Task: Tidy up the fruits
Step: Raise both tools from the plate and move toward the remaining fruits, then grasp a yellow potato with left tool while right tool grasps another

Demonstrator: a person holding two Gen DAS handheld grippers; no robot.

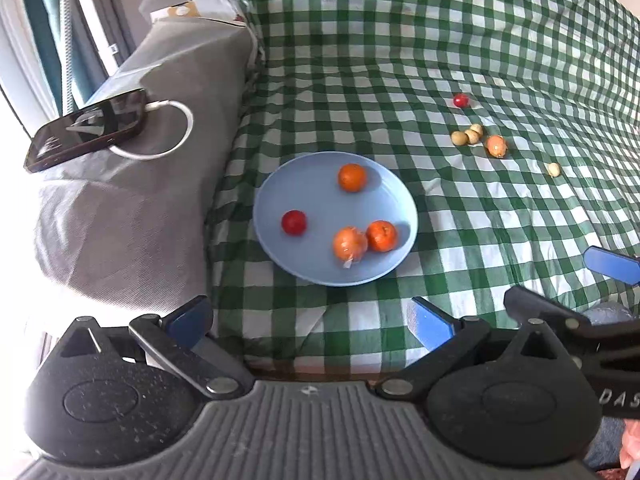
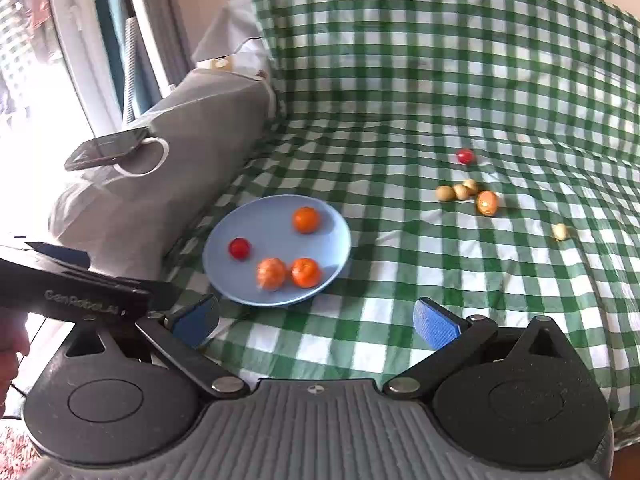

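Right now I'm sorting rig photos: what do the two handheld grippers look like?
Both match. The left gripper has blue-padded fingers on black linkage arms with silver pivots, round black housings and a ribbed grey base. The right gripper looks identical. White lettering marks each black body.

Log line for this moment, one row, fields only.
left hand-held gripper: open, empty | right hand-held gripper: open, empty | blue plate: four fruits | checked cloth: six loose fruits
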